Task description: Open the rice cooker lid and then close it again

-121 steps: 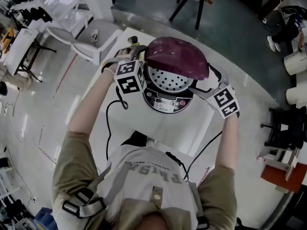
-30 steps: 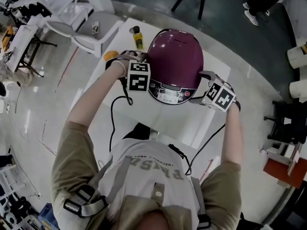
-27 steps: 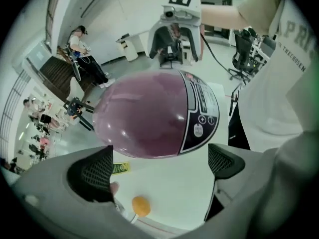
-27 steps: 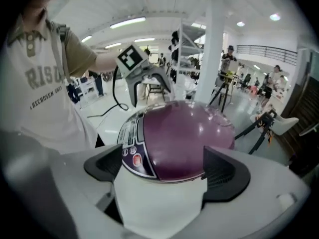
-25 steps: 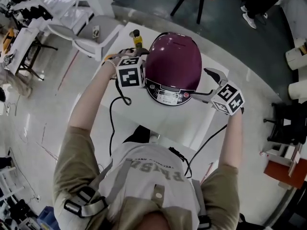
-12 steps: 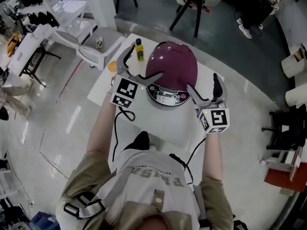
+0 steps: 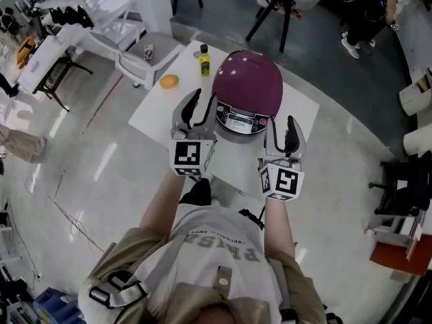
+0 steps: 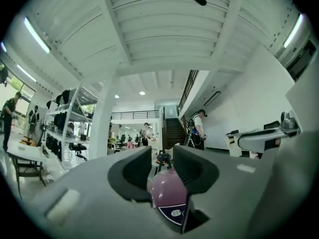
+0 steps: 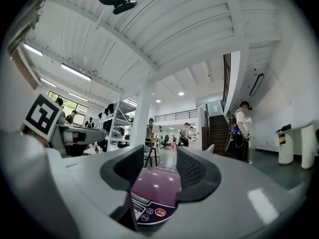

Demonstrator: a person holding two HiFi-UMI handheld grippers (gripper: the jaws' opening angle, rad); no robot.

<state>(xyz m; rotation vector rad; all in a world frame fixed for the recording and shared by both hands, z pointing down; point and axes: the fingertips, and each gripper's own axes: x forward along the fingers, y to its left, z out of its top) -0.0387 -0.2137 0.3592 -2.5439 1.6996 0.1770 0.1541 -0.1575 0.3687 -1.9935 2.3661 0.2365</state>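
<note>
The maroon rice cooker [image 7: 247, 90] stands on the white table [image 7: 162, 110] with its lid down and its control panel facing me. Both grippers are held off it, on my side, pointing level at it. My left gripper [image 7: 194, 111] is near the cooker's front left and my right gripper [image 7: 283, 132] near its front right. Both sets of jaws are closing, a gap remains, and nothing is between them. The cooker [image 8: 167, 193] shows some way beyond the left gripper [image 8: 162, 156] in its own view. In the right gripper view, the cooker [image 9: 154, 188] lies beyond the right gripper [image 9: 160, 166].
A small yellow-capped bottle [image 7: 204, 60] and an orange round object [image 7: 169, 81] sit on the table left of the cooker. A white chair [image 7: 145, 56] stands at the table's far left corner. A black tripod [image 7: 277, 5] stands behind, and a dark cable hangs off the near edge.
The lid, up in the oldest frame, is down. Both grippers left the cooker's sides, rose, drew back toward me and turned level. Their jaws have narrowed.
</note>
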